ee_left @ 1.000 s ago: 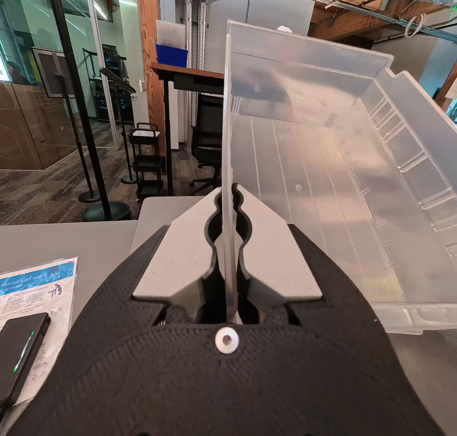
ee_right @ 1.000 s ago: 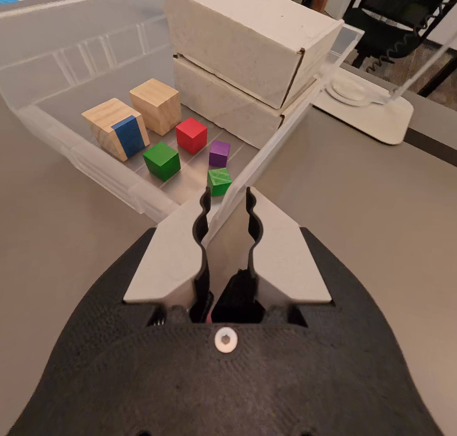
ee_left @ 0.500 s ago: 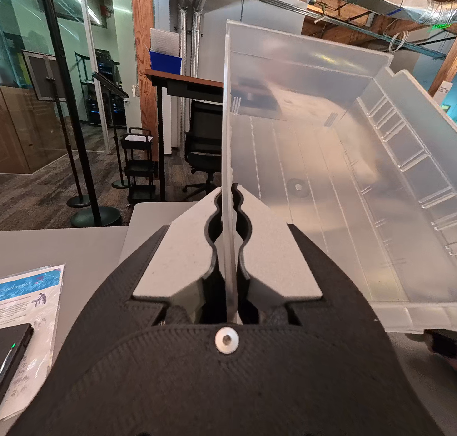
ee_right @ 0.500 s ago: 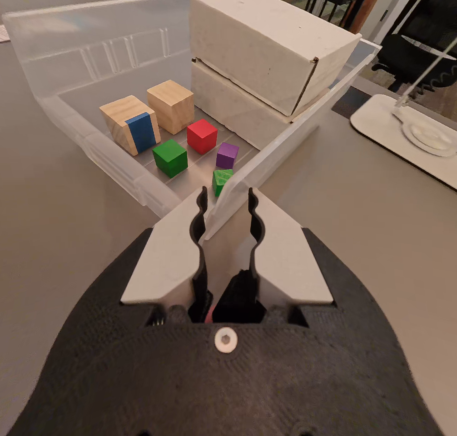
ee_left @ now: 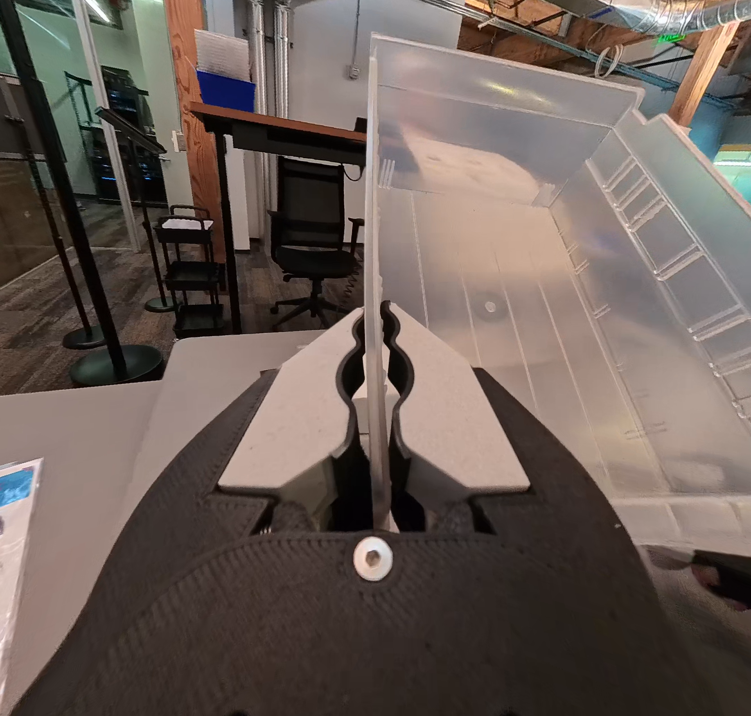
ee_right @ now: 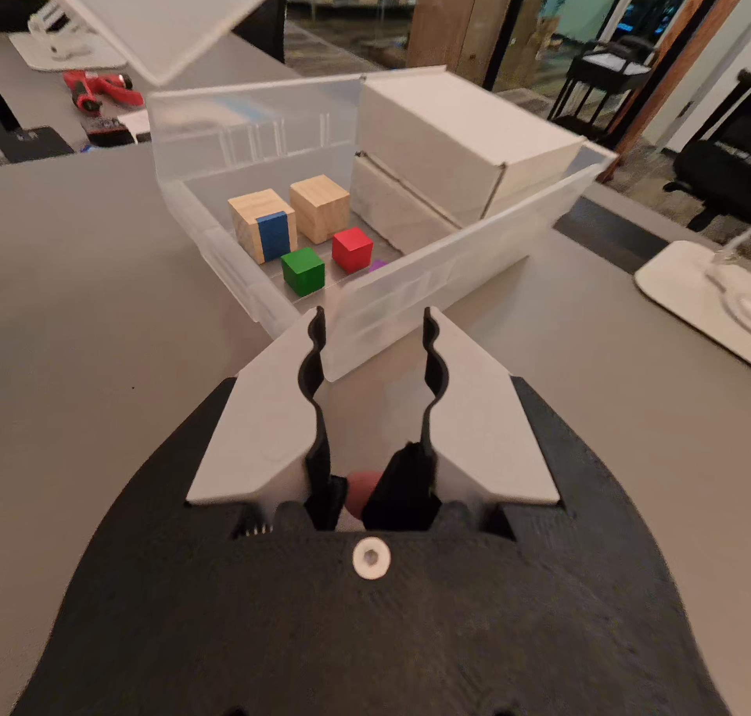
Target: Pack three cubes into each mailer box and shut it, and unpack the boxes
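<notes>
Our left gripper [ee_left: 374, 322] jaws clamp the clear lid [ee_left: 528, 257]; our right gripper [ee_right: 372, 318] jaws gape empty, bin [ee_right: 447, 266] at 12 o'clock.

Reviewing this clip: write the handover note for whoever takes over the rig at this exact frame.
Left gripper: shut on the wall of an empty clear bin, held up off the table.
Right gripper: open, at the near corner of the second clear bin, holding nothing.
That bin holds two stacked mailer boxes, both shut, and loose cubes.
Done: no packing seen.
Left: packing, shutting and unpacking.
</notes>
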`<state>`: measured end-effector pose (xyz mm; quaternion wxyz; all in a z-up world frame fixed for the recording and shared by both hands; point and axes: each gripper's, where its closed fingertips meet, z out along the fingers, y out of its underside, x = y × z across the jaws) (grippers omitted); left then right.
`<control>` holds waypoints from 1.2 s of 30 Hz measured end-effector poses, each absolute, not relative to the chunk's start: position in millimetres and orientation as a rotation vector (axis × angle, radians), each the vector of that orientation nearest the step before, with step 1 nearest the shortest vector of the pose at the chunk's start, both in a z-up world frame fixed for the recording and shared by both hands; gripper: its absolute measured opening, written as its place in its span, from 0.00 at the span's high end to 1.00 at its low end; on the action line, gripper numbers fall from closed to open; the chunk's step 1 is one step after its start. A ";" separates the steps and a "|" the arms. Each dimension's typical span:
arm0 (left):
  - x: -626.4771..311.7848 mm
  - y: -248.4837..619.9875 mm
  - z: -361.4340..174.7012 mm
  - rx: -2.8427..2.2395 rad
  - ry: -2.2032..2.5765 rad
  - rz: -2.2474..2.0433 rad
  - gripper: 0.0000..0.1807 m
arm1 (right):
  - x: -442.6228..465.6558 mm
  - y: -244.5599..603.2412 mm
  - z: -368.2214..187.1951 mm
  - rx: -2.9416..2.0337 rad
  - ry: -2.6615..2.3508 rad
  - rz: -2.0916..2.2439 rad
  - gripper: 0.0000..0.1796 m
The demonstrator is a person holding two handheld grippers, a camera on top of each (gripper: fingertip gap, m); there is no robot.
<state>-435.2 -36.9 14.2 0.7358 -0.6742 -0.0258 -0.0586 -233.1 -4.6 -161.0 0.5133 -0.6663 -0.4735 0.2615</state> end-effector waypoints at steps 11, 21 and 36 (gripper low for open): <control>-302.2 10.5 -1.8 -1.638 0.203 -0.129 0.98 | -36.0 -5.4 -48.9 -1.343 -0.793 0.683 0.63; -106.2 71.7 -61.9 -1.747 0.430 -0.331 0.98 | 77.7 -22.2 -65.9 -1.493 -0.549 0.672 0.57; 21.5 147.4 -145.7 -1.875 0.405 -0.451 0.98 | 197.6 17.2 -127.5 -1.686 -0.268 0.560 0.60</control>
